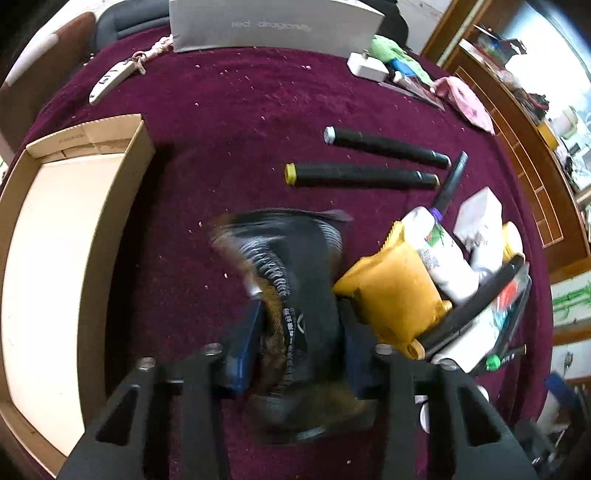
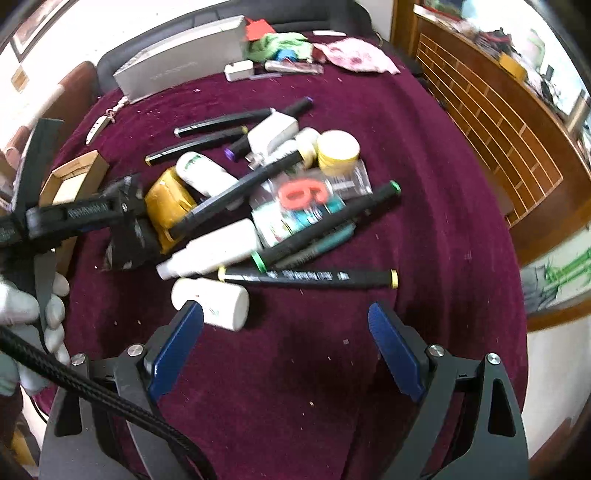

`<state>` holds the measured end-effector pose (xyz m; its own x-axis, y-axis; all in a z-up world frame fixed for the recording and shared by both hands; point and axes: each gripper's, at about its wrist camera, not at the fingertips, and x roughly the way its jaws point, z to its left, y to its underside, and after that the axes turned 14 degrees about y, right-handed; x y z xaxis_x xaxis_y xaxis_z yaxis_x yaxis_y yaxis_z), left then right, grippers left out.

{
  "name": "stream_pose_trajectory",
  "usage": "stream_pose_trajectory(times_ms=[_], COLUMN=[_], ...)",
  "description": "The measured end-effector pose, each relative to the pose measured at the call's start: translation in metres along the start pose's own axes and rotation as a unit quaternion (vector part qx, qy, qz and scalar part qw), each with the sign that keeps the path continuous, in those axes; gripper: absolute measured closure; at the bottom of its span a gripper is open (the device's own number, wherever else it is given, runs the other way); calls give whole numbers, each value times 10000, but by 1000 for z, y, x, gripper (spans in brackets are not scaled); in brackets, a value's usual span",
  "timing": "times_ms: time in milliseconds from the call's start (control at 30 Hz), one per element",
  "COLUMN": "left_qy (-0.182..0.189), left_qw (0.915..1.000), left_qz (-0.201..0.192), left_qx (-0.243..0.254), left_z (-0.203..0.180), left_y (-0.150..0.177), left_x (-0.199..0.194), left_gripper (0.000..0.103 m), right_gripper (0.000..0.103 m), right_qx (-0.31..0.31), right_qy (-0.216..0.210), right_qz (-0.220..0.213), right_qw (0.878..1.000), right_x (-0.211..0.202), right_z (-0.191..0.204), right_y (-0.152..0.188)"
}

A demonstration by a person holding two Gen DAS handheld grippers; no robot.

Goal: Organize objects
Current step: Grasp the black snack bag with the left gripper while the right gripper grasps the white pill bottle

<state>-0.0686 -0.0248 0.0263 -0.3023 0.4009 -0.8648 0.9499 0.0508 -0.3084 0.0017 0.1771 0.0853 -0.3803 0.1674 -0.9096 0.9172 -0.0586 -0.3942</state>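
Observation:
My left gripper [image 1: 299, 317] is shut on a dark crinkled packet [image 1: 295, 280] with white print, held just above the maroon cloth; the packet is motion-blurred. It also shows in the right wrist view [image 2: 127, 236], with the left gripper [image 2: 122, 210] on it. An open cardboard box [image 1: 62, 236] lies left of it. A heap of objects lies right of it: a yellow pouch [image 1: 391, 291], white bottles [image 2: 214, 251], black markers [image 2: 306, 277] and a yellow-lidded jar [image 2: 338, 147]. My right gripper [image 2: 286, 325] is open and empty, near a white bottle [image 2: 214, 302].
Two black markers [image 1: 365, 175] lie apart from the heap. A grey box [image 1: 273, 26] stands at the back with a white charger [image 1: 367, 66], green cloth and pink cloth [image 1: 465, 99]. A white key fob [image 1: 110, 81] lies back left. A wooden cabinet [image 2: 498, 122] stands right.

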Motion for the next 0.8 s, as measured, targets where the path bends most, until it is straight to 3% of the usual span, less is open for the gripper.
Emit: stream_pose_trajectory(times_ms=[67,267,467,533,600,700,800], left_qy=[102,298,588,562,510,757,631], left_qw=[9999,9992,9981,9984,9987,9966,9971], left_qz=[-76,-267,-163,16,-51,-272,-403], left_qx=[107,66,2,65,17,-173,-130], left_z=[-1,8,20,19,21,22,18], left_y=[3,9,24,27,29,25,16], left_x=[-9,-43,-62,-55,-51,-52,-48], left_gripper=[81,89,89,89,89,86,67], right_gripper=[11,11,11,11,11,11,11], right_qx=[-4,-329,-1137,-1413,-1532,-1594,-1669], right_qy=[-118,-362,-457,-441,-418,-379,-399], right_qz=[54,196,131,112,150,231,314], right_qw=[9999,9986,9924,9889,9872,9862,9847], right_x=[1,6,8,9,13,20,27], right_z=[3,30,60,68,69,72,75], right_y=[-6,-5,3,4,1,0,0])
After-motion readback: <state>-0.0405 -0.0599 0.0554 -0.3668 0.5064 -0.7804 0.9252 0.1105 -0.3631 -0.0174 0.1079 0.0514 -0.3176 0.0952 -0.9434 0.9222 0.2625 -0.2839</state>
